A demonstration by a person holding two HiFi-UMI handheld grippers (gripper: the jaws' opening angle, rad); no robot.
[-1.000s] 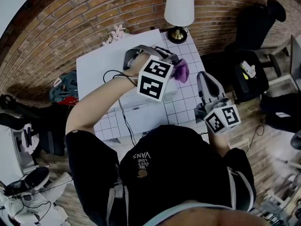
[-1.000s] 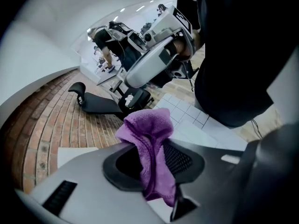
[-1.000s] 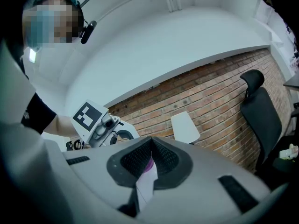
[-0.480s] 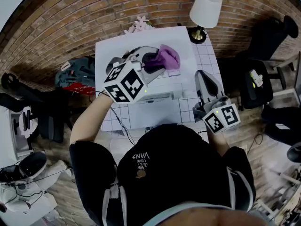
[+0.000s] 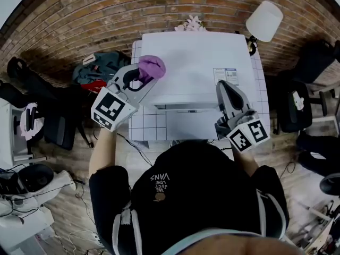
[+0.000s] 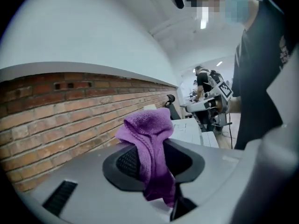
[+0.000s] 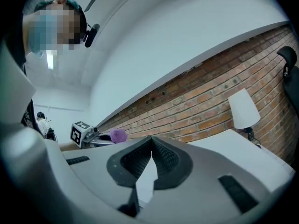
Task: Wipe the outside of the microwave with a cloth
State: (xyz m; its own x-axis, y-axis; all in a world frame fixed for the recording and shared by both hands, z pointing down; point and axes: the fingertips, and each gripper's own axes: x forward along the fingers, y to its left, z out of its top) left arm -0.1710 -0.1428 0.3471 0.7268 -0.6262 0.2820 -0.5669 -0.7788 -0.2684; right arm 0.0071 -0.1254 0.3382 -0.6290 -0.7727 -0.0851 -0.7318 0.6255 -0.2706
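Note:
The white microwave (image 5: 196, 62) stands on a tiled table, seen from above in the head view. My left gripper (image 5: 142, 74) is at the microwave's left edge, shut on a purple cloth (image 5: 151, 66). In the left gripper view the cloth (image 6: 150, 146) hangs bunched between the jaws of the left gripper (image 6: 152, 139), with brick wall behind it. My right gripper (image 5: 222, 86) rests over the microwave's front right part, jaws closed together and empty. From the right gripper (image 7: 151, 143) the microwave's top (image 7: 229, 153) and the far cloth (image 7: 117, 135) show.
A white-shaded lamp (image 5: 264, 20) stands at the table's back right corner, with pink flowers (image 5: 192, 24) behind the microwave. The white tiled table (image 5: 151, 127) shows in front. A brick wall (image 5: 106, 15) runs behind. Bags (image 5: 98, 68) and chairs (image 5: 297, 105) crowd the floor on both sides.
My left gripper has carried the cloth leftward across the microwave's top to its left edge. The right gripper has stayed in place, shut. The head view has shifted.

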